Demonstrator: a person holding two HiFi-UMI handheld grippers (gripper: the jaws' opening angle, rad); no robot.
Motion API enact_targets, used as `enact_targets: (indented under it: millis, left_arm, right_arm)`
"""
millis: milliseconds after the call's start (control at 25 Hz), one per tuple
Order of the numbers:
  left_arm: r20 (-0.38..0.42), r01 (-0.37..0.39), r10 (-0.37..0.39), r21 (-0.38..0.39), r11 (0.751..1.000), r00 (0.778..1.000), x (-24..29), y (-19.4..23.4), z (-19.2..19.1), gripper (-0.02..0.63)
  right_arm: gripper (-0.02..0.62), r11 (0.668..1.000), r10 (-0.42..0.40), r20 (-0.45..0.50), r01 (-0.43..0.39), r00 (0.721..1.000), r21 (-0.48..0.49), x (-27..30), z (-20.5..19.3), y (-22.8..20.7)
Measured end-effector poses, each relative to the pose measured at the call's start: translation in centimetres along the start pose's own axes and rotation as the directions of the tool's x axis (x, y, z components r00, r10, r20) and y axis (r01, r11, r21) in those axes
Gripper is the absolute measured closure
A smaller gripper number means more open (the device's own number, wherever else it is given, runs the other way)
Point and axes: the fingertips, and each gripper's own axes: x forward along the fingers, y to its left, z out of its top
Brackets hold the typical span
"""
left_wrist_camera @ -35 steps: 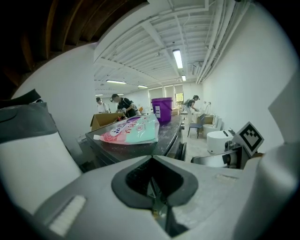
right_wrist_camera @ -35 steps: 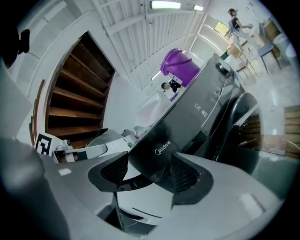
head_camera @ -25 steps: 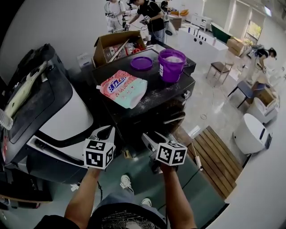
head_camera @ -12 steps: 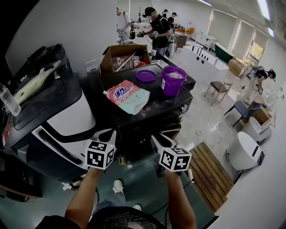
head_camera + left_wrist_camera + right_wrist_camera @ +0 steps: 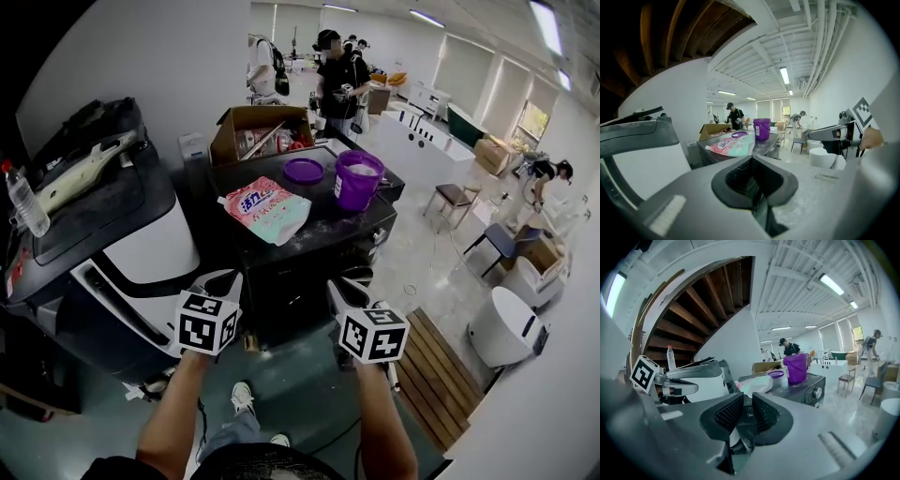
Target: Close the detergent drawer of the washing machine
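The black washing machine (image 5: 314, 242) stands in front of me with a pink detergent pouch (image 5: 265, 208), a purple bucket (image 5: 357, 180) and a purple lid (image 5: 303, 170) on its top. Its front panel with a round knob (image 5: 816, 392) shows in the right gripper view; I cannot make out the detergent drawer. My left gripper (image 5: 217, 281) hovers before the machine's left front, shut and empty (image 5: 752, 161). My right gripper (image 5: 345, 286) hangs before the right front, its pads all but touching, nothing between them (image 5: 745, 406).
A white-and-black appliance (image 5: 141, 253) with a water bottle (image 5: 23, 202) on it stands at my left. An open cardboard box (image 5: 258, 131) sits behind the machine. People (image 5: 333, 80) work at the back. A wooden pallet (image 5: 431, 375) lies at right.
The view has pulled back and tilted up, so the machine looks smaller and farther. Both grippers stay side by side; the right one has drifted a little right and down.
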Motion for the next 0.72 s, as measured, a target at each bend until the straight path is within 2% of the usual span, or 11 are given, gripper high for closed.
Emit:
enact_targets:
  millis: [280, 440, 720]
  left_arm:
    - [0.018, 0.006, -0.006, 0.015, 1.000, 1.000, -1.2, -0.2, 1.0, 0.606]
    - [0.019, 0.022, -0.022, 0.023, 0.999, 1.000, -1.6, -0.7, 1.1, 0.606]
    - [0.024, 0.023, -0.023, 0.034, 0.999, 0.999, -2.0, -1.1, 1.3, 0.606]
  right_arm:
    - [0.537, 0.998, -0.013, 0.007, 0.014, 1.000, -0.061, -1.4, 0.9, 1.1]
    - [0.572, 0.996, -0.022, 0.016, 0.023, 1.000, -0.085, -2.2, 1.1, 1.6]
    - [0.572, 0.993, -0.029, 0.032, 0.032, 0.999, -0.110, -2.9, 1.5, 2.0]
